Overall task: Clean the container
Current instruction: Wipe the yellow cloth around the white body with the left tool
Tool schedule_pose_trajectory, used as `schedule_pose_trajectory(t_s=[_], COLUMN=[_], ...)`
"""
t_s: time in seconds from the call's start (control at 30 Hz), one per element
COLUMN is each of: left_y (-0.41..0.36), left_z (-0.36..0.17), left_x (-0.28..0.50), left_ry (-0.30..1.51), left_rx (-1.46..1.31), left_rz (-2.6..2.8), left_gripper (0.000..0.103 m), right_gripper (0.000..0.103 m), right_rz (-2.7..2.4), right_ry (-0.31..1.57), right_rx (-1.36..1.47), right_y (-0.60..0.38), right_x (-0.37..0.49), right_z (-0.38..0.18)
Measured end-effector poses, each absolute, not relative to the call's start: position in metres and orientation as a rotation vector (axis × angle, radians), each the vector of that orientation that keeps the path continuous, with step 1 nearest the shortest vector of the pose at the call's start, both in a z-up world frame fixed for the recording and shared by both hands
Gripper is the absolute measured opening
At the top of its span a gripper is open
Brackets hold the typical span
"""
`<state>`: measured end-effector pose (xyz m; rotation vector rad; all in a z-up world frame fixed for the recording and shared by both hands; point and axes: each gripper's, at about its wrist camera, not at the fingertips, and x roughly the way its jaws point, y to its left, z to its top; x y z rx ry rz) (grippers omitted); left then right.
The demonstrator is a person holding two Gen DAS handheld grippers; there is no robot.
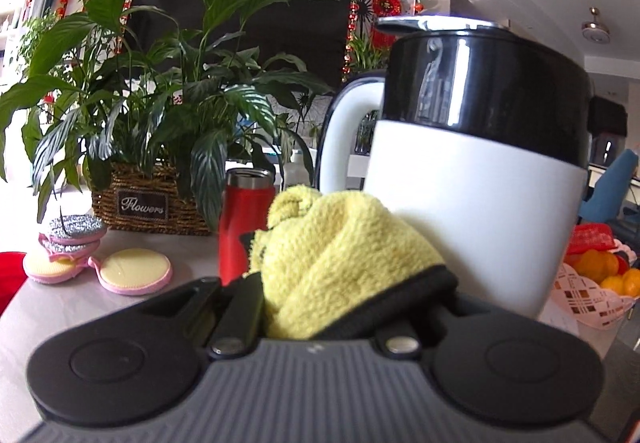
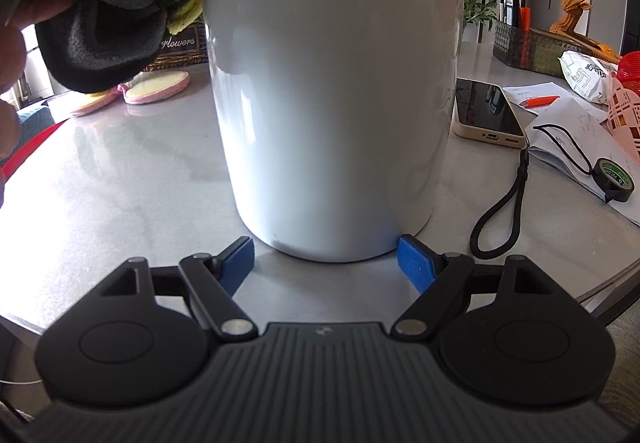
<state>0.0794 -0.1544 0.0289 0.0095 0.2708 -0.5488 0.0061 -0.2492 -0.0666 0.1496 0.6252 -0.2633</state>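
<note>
White jug (image 2: 332, 91) with black upper band stands upright on the grey table (image 2: 120, 171), long axis vertical, handle (image 1: 348, 123) pointing away toward the plants in the left wrist view. Its base sits between the blue pads (image 2: 416, 263) of the right gripper (image 2: 326, 255), jaws spread wide at either side; whether the pads press the wall cannot be told. Left gripper (image 1: 344, 283) is clenched on a bunched yellow cloth (image 1: 340, 251), the cloth lying against the jug's lower white side. Wicker basket (image 1: 148, 203) holds leafy plants. Pink basket (image 1: 580, 303) at the right holds orange fruit. Red bottle (image 1: 240, 219) stands upright behind the cloth.
</note>
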Motion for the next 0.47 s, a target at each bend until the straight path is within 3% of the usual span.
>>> schedule_pose_trajectory(t_s=[0.47], left_y=[-0.1611], left_z=[0.0293], left_x=[0.0684], left_ry=[0.204], left_rx=[0.032], left_rz=[-0.503], left_gripper=[0.007], right_gripper=[0.081], right_rz=[-0.258], right_ry=[0.627], right_rx=[0.149], right_y=[-0.2511], right_x=[0.007], right_z=[-0.0657])
